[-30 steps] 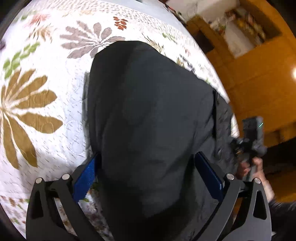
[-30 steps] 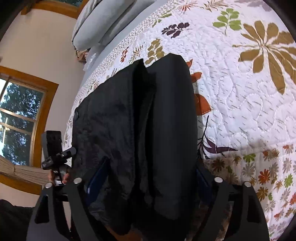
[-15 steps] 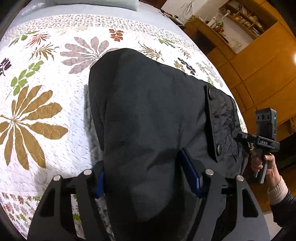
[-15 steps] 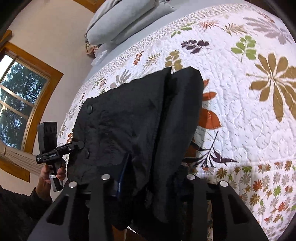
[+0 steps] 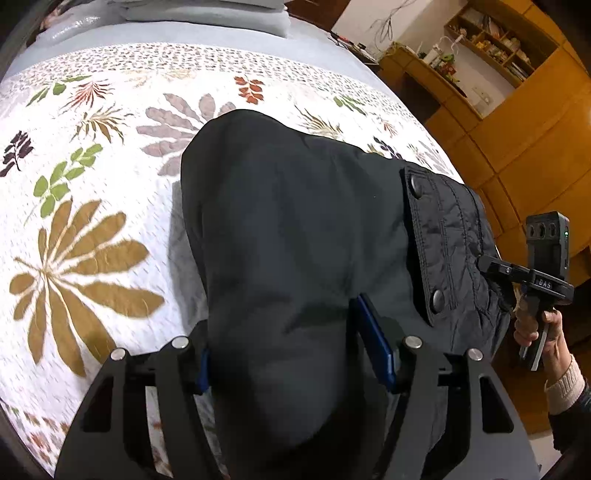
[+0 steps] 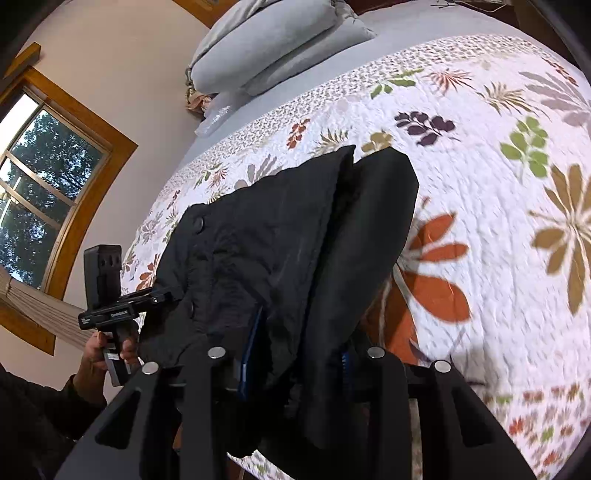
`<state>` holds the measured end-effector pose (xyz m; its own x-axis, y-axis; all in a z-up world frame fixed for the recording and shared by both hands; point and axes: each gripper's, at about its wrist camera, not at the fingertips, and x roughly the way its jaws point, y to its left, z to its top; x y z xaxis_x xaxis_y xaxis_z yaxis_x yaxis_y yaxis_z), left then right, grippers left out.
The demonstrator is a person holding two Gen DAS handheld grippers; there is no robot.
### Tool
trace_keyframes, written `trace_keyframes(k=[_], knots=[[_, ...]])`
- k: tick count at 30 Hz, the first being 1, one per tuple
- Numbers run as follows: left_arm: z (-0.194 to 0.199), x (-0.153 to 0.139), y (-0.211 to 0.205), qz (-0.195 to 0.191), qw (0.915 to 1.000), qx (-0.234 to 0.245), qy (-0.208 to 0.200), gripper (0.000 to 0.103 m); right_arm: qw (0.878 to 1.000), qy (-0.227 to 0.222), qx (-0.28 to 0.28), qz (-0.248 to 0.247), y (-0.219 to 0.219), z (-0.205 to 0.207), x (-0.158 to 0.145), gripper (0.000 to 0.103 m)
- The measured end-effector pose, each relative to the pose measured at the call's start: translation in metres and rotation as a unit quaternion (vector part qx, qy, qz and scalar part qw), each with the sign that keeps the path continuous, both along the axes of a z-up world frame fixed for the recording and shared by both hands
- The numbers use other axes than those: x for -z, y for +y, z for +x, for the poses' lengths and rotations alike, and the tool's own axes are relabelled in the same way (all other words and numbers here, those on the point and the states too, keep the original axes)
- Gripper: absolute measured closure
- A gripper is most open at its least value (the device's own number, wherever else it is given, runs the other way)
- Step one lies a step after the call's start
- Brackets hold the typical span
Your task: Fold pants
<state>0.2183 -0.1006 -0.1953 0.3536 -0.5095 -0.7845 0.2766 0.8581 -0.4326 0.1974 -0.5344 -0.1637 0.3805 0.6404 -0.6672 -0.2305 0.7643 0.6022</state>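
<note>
Left wrist view: the left claw is clamped on a thick fold of the black pants; its blue pads have just been closing and now press the cloth on both sides. The pants stretch away from the claw over the floral quilt of the bed. To the claw's right lies the quilted waistband flap with two snaps. Beyond it the right claw bites the waistband edge, gripped by a hand in a ribbed cuff. Its black body bears white letters that seem to read "DAS". Shelves stand far off to the right.

Right wrist view: the right claw has likewise just been closing and is clamped on a bunched layer of the pants, which run ahead of it across the quilt. To its left the left claw holds the cloth's far side; the small white label on it is too blurred to read. Pillows lie far ahead, a window at left.
</note>
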Motion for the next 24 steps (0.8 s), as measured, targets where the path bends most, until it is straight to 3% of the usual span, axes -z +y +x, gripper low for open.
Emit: trace_keyframes(k=[17, 22, 24], knots=[[0.098, -0.006, 0.052, 0.013, 0.9989, -0.045, 0.002, 0.039, 1.000, -0.019, -0.007, 0.022, 0.046, 0.090, 0.004, 0.067], [0.105, -0.005, 0.060, 0.010, 0.9991, -0.042, 0.007, 0.038, 1.000, -0.006, -0.006, 0.025, 0.045, 0.091, 0.010, 0.067], [0.100, -0.005, 0.063, 0.009, 0.9991, -0.042, 0.005, 0.038, 1.000, 0.006, -0.003, 0.027, 0.044, 0.090, 0.012, 0.061]])
